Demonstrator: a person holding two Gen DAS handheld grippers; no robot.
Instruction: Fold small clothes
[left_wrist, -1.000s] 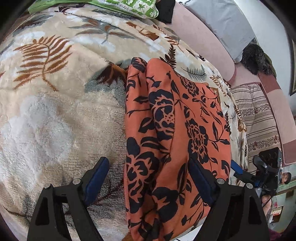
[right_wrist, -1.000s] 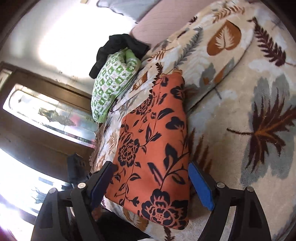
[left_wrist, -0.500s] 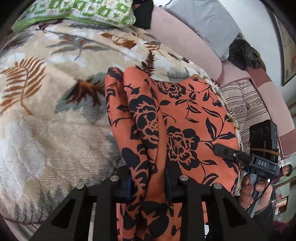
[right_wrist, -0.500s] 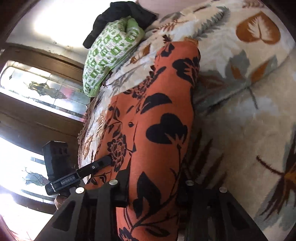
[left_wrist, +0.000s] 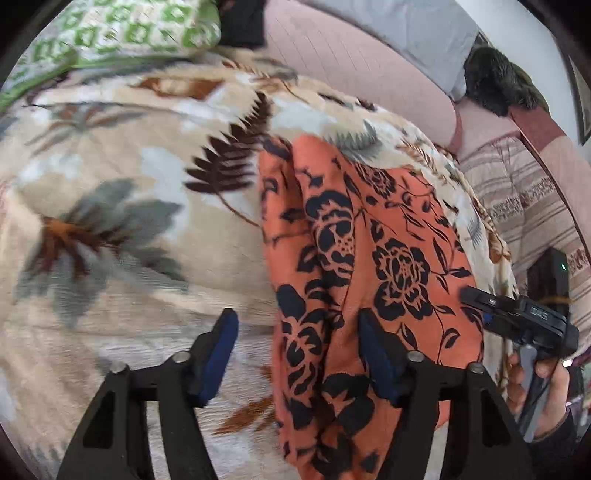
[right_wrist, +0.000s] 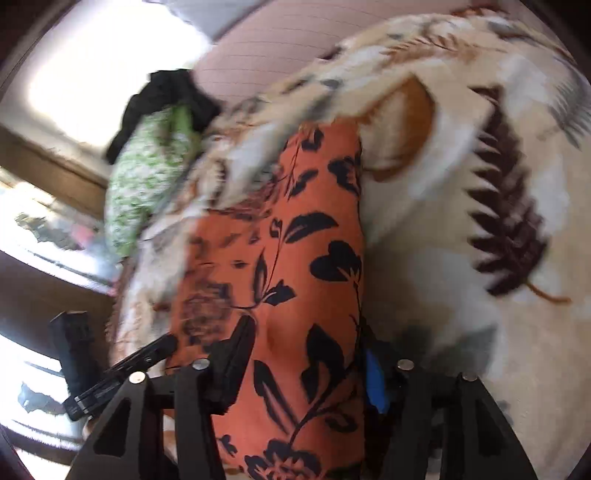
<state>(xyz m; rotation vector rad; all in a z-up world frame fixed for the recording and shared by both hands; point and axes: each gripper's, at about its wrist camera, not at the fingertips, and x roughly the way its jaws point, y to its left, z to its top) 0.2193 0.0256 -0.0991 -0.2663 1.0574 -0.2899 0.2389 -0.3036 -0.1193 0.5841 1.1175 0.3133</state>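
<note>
The right gripper (right_wrist: 301, 365) stood with its jaws parted around the near end of the orange floral garment (right_wrist: 295, 258), which lay on a leaf-patterned blanket (right_wrist: 461, 206). A green patterned cloth (right_wrist: 147, 184) lay far left, blurred.

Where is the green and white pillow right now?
The green and white pillow lies at the far top left of the left wrist view, at the head of the leaf-print blanket, beside a black cloth.
</note>
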